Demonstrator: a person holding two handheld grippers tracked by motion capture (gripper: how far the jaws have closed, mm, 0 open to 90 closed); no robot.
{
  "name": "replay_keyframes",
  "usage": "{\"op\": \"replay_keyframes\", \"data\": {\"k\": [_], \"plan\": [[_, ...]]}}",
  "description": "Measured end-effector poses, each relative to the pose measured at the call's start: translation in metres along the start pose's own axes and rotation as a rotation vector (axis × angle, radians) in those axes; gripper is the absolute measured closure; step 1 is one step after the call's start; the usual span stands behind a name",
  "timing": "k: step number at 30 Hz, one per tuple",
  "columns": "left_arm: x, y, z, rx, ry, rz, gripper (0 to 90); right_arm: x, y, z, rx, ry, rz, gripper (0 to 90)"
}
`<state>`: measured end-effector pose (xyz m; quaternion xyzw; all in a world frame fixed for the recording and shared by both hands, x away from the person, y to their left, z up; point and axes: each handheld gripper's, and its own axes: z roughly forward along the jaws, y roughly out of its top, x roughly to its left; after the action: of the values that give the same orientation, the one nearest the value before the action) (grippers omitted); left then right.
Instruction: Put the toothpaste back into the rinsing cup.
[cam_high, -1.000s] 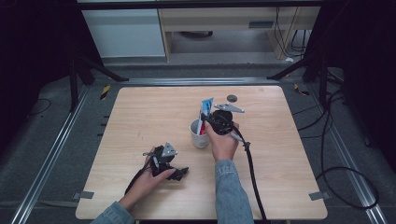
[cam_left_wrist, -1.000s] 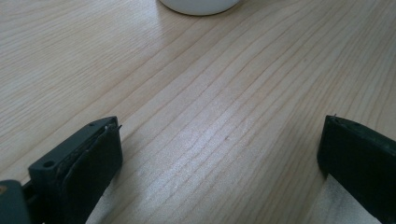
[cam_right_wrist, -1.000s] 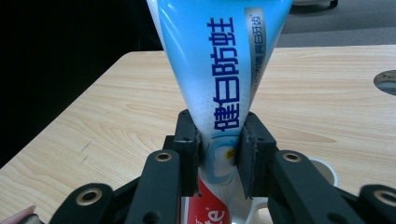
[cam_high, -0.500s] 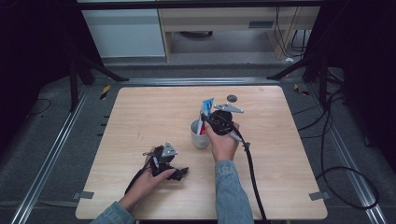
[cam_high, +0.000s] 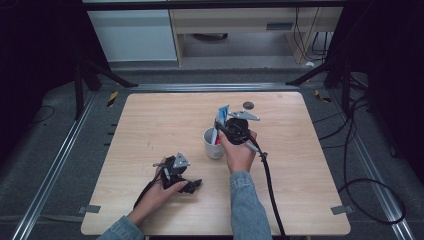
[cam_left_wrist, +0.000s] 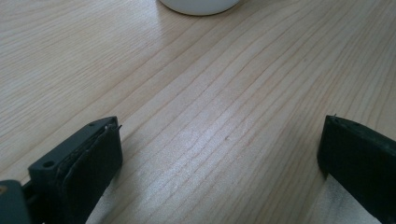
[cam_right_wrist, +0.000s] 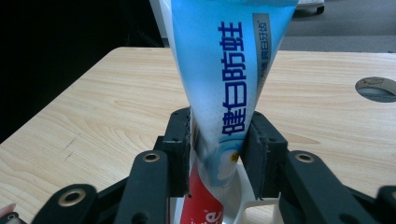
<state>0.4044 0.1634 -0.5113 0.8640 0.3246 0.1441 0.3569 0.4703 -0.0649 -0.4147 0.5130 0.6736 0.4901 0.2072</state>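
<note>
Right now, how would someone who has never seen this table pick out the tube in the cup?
Start at the wooden table, then find the white cup near its middle. The toothpaste tube stands upright in it between the right gripper's jaws: blue and white with a red lower end, unlike the plain cup.

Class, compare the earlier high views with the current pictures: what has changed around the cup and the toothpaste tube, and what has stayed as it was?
Little has visibly moved. The right gripper has just been opening its jaws, with the toothpaste tube between them, its lower end in the white cup. Both hands stay put; the left gripper rests open on the table, and the tube and cup keep their places.
</note>
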Motion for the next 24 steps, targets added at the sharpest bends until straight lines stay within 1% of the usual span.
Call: {"op": "replay_keyframes", "data": {"k": [5,7,12,17,21,24], "plan": [[0.0000,0.0000,-0.0001,0.000,0.002,0.001,0.0,0.0008,0.0011,-0.0001,0.003,-0.007,-0.007,58.8],[0.0001,0.0000,-0.0001,0.000,0.001,0.002,0.0,0.0016,0.0016,-0.0002,0.006,-0.017,-0.016,57.2],[0.0001,0.0001,-0.0001,0.000,0.002,0.003,0.0,0.0029,0.0026,-0.0011,0.012,-0.019,-0.017,54.3],[0.0001,0.0000,0.0000,0.000,0.002,0.002,0.0,0.0035,0.0039,-0.0024,0.014,-0.032,-0.025,50.3],[0.0001,0.0000,0.0000,0.000,0.002,0.002,0.0,0.0048,0.0063,-0.0037,0.010,-0.056,-0.038,44.9],[0.0001,0.0001,-0.0001,0.000,0.002,0.003,0.0,0.0067,0.0083,-0.0047,0.013,-0.077,-0.064,40.2]]}}
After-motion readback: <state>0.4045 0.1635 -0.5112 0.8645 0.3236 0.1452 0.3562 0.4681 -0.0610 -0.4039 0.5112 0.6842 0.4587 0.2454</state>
